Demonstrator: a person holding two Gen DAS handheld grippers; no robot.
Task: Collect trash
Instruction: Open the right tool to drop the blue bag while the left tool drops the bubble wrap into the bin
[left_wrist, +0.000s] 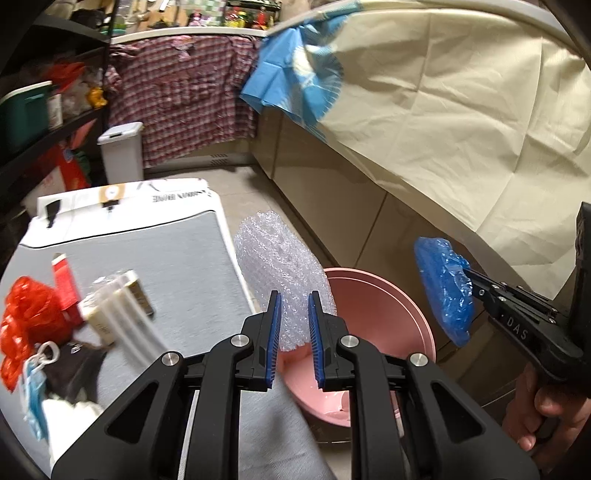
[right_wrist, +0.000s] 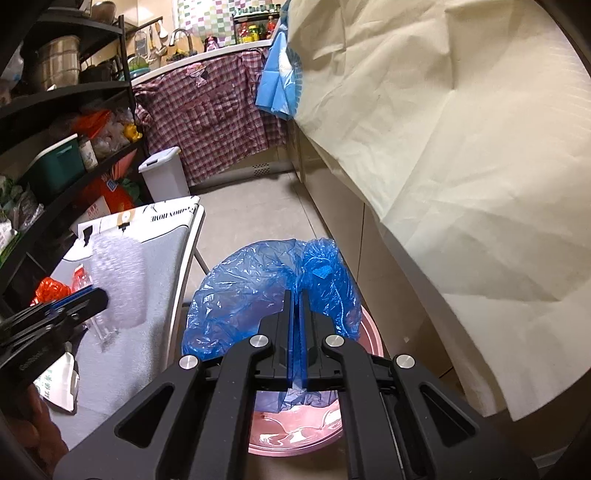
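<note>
My left gripper (left_wrist: 294, 299) pinches a clear bubble-wrap sheet (left_wrist: 280, 266), jaws narrowly parted; my right gripper (right_wrist: 295, 295), jaws clamped, holds a crumpled blue plastic bag (right_wrist: 258, 291), both above the round pink plastic basin (left_wrist: 391, 317), presumably for dropping, right of the grey worktop (left_wrist: 166, 258).

Blue bag (right_wrist: 258, 295) hides most of pink bin (right_wrist: 295, 439) (rim shows).

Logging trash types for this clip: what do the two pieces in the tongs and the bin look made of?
Clear piece: bubble wrap, pimpled translucent plastic. Blue piece: thin plastic film, glossy, crinkled, see-through. Bin: likely moulded plastic, smooth pink with soft highlights.
</note>
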